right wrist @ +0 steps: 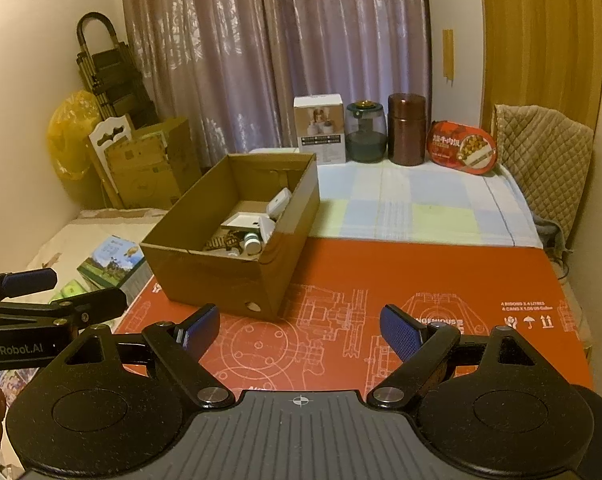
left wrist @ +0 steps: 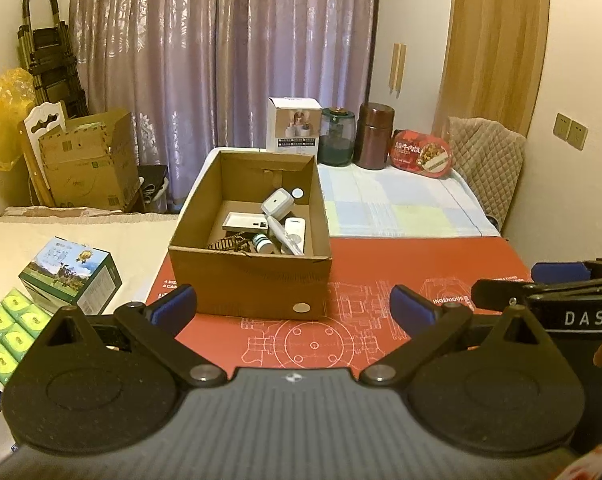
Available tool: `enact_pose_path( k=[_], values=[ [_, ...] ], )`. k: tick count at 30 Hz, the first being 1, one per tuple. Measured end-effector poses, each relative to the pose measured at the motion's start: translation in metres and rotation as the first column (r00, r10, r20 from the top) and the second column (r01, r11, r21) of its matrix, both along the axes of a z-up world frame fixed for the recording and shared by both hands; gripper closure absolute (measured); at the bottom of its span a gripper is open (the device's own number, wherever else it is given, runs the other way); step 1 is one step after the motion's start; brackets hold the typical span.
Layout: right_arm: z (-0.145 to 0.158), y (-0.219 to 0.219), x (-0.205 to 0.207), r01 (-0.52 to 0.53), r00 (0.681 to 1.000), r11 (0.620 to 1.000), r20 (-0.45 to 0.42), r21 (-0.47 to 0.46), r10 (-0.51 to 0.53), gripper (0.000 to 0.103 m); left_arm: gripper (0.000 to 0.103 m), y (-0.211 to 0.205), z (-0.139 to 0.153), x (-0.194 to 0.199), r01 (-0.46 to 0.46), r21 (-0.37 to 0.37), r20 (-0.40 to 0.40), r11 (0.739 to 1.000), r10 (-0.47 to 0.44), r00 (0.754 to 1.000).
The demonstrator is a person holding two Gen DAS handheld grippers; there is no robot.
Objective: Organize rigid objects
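Observation:
An open cardboard box (left wrist: 248,276) stands on the red mat (left wrist: 401,272); it also shows in the right wrist view (right wrist: 217,280). Inside lie several small objects: a white charger (left wrist: 276,203), a white power bank (left wrist: 245,222), a small white-capped bottle (left wrist: 263,243) and a dark wooden piece (left wrist: 229,243). My left gripper (left wrist: 293,306) is open and empty, just in front of the box. My right gripper (right wrist: 299,326) is open and empty over the mat, right of the box. Each gripper shows at the edge of the other's view.
At the back of the table stand a white carton (left wrist: 293,126), a green glass jar (left wrist: 337,136), a brown canister (left wrist: 375,136) and a red food tub (left wrist: 421,154). A green carton (left wrist: 71,276) and tissue packs (left wrist: 9,332) lie left on the bed.

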State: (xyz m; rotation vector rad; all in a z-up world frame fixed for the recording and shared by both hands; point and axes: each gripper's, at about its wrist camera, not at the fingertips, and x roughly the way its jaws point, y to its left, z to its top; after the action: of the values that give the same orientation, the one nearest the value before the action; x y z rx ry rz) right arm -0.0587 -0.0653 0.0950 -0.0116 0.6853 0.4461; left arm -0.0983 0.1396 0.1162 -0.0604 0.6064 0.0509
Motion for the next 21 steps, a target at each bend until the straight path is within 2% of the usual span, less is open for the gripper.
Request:
enact_pose_path(
  k=[21],
  values=[
    [0.0014, 0.0011, -0.0032, 0.003, 1.0, 1.0, 0.009, -0.002, -0.003, 0.019, 0.002, 0.0013, 0.0009, -0.0032, -0.001, 0.001, 0.005, 1.0, 0.001, 1.0]
  ],
)
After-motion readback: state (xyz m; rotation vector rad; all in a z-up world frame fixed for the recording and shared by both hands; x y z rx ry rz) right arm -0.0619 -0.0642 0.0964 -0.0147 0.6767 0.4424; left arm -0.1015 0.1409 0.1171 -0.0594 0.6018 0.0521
